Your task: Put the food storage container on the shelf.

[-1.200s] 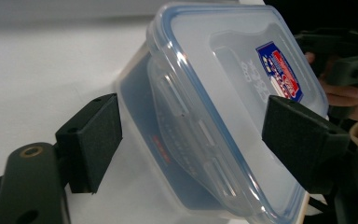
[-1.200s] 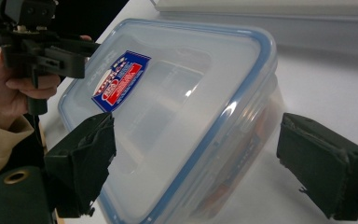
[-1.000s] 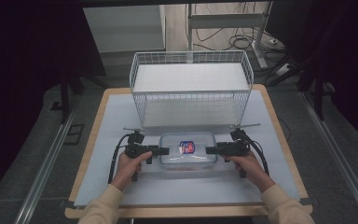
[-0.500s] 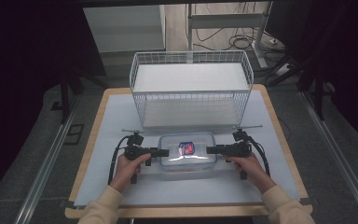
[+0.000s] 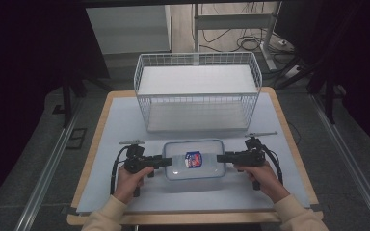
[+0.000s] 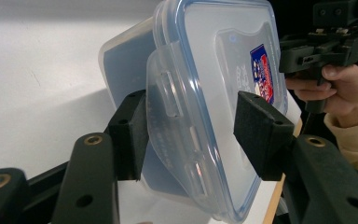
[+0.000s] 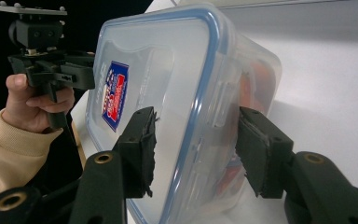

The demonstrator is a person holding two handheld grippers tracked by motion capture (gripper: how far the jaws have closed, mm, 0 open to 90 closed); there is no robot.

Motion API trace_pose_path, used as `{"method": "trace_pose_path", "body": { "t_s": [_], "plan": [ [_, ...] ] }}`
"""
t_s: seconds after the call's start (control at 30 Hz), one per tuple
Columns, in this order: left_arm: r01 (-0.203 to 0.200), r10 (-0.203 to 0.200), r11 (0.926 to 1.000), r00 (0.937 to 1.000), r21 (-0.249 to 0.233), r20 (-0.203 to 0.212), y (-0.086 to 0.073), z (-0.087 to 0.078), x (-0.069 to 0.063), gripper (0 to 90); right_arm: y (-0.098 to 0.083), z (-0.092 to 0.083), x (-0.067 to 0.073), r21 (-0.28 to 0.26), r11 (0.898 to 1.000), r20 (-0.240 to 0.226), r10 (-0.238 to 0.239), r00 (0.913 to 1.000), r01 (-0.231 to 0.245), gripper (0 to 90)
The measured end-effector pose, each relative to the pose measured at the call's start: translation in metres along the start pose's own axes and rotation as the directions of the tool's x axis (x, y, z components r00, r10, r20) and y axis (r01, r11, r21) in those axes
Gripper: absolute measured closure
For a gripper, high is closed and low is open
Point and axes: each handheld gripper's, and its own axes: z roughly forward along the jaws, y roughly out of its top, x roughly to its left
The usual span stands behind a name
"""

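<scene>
A clear plastic lidded box (image 5: pixel 195 161) with a blue seal and a red-and-blue label (image 5: pixel 193 159) lies on the white mat near the table's front. My left gripper (image 5: pixel 168 161) straddles its left end. In the left gripper view, its jaws (image 6: pixel 191 135) have just been closing around the box (image 6: pixel 214 70), one pad against the base and the other a little off the lid. My right gripper (image 5: pixel 220 157) is at the right end. In the right gripper view, its jaws (image 7: pixel 193 149) have just been closing and both pads press the box (image 7: pixel 168 60).
A white wire basket (image 5: pixel 197 110) stands behind the box, across the middle of the mat (image 5: pixel 120 125). The table's wooden edge (image 5: pixel 192 219) runs close in front of the hands. Dark floor and metal rails lie at both sides.
Both grippers have slid slightly inward onto the box's ends, and their jaws have narrowed around it. The box lies in nearly the same place.
</scene>
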Motion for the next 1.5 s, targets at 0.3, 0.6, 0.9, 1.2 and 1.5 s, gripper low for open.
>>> {"method": "trace_pose_path", "body": {
  "t_s": [0.3, 0.6, 0.9, 1.2, 1.5],
  "plan": [
    [-0.028, 0.028, 0.9994, 0.9996, -0.022, -0.007, 0.0, -0.001, -0.01, 48.7, -0.008, -0.009, 0.006, -0.027, 0.999, -0.001, 0.022, 0.9998, -0.022, 54.1],
    [-0.038, 0.037, 0.9988, 0.9991, -0.03, -0.021, 0.0, -0.001, -0.017, 49.0, -0.008, -0.013, 0.01, -0.041, 0.999, 0.023, 0.022, 0.9995, -0.021, 53.7],
    [-0.081, 0.08, 0.995, 0.9963, -0.058, -0.032, 0.008, -0.009, -0.029, 49.1, -0.003, -0.021, 0.019, -0.073, 0.997, 0.019, -0.004, 0.9998, 0.005, 53.6],
    [-0.103, 0.101, 0.9919, 0.9943, -0.075, -0.035, 0.016, -0.013, -0.035, 49.2, 0.004, -0.026, 0.027, -0.1, 0.993, 0.034, -0.053, 0.998, 0.056, 53.4],
    [-0.135, 0.132, 0.9876, 0.9905, -0.081, -0.038, 0.026, -0.015, -0.041, 49.2, 0.009, -0.033, 0.032, -0.125, 0.988, 0.041, -0.082, 0.9958, 0.086, 53.4]
  ]
}}
